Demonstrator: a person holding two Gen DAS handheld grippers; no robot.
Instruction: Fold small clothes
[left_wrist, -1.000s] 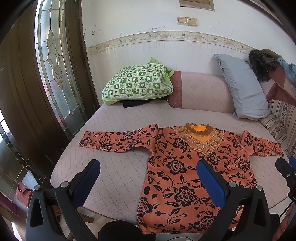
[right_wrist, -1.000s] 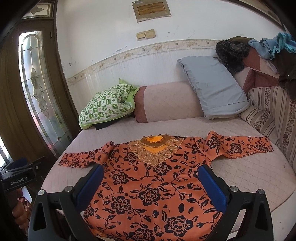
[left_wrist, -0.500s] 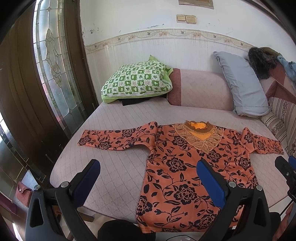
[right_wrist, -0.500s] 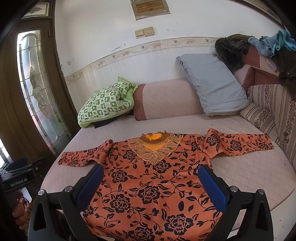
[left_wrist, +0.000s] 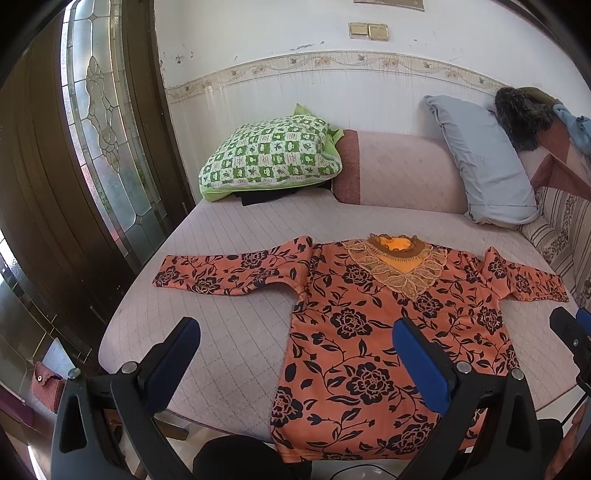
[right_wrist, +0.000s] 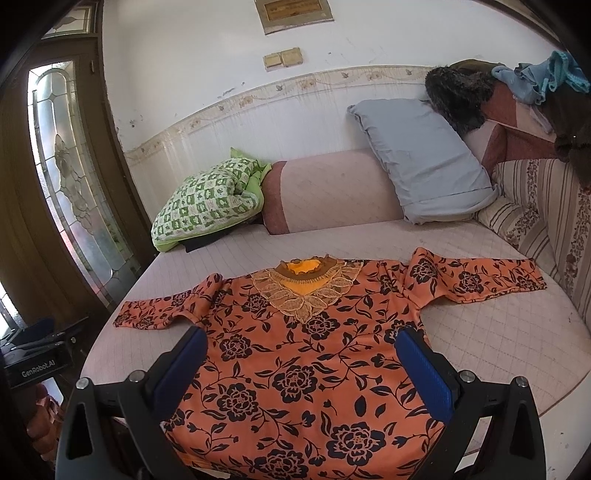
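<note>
Grippers first: I have two, and both hang spread wide with nothing between their blue pads. My left gripper (left_wrist: 295, 341) hovers over the near left part of the bed, one finger above bare mattress (left_wrist: 229, 325), the other above the garment. My right gripper (right_wrist: 301, 350) hovers over the lower body of the same garment, apart from the cloth as far as I can tell.

One piece of clothing lies on the mattress: an orange blouse (left_wrist: 373, 332) with black flowers, spread flat, front up, unfolded. Its hem reaches the near edge of the bed, its lace collar (right_wrist: 306, 291) points away from me, and its two long sleeves stretch out to either side.

Beyond it I count three cushions against the wall: one green checked pillow (left_wrist: 269, 155) at the left, one pink bolster (left_wrist: 399, 170) in the middle, touching it, and one grey pillow (left_wrist: 480, 162) leaning at the right. A heap of clothes (right_wrist: 517, 88) sits past the grey one; I cannot count its pieces.
</note>
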